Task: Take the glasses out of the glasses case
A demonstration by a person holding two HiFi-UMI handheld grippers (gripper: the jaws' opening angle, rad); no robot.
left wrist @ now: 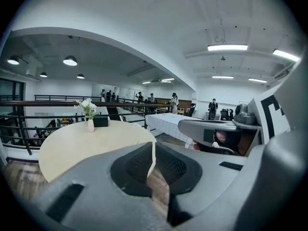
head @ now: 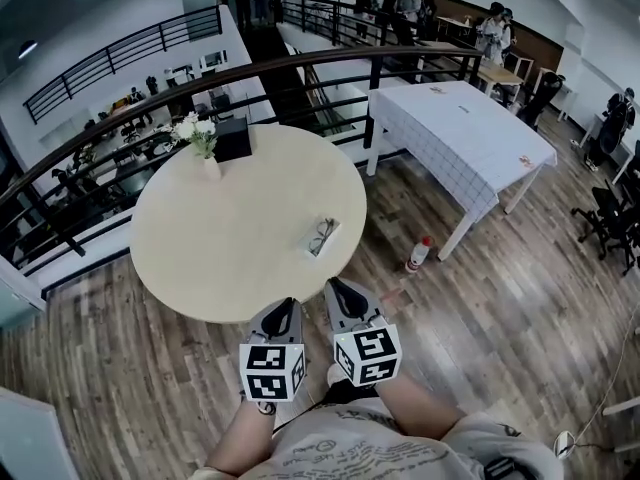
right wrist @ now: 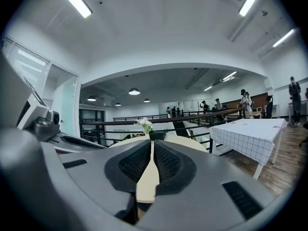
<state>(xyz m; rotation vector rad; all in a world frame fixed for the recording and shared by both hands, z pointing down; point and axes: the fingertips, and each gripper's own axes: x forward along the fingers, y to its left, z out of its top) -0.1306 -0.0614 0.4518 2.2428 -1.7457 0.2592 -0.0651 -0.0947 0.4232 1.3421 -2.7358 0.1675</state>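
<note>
An open white glasses case [head: 322, 236] lies on the right part of the round beige table [head: 220, 248], with dark-framed glasses [head: 324, 232] resting in it. My left gripper [head: 287, 306] and right gripper [head: 335, 286] are side by side at the table's near edge, well short of the case. Both are shut with nothing between the jaws. In the left gripper view the left gripper [left wrist: 153, 148] points over the table [left wrist: 77, 146]. In the right gripper view the right gripper [right wrist: 151, 148] points level across the room. The case shows in neither gripper view.
A white vase of flowers [head: 203, 143] and a black box [head: 232, 138] stand at the table's far edge. A black railing [head: 300, 63] curves behind it. To the right are a white-clothed table [head: 465, 133] and a bottle on the floor [head: 418, 255]. People stand far off.
</note>
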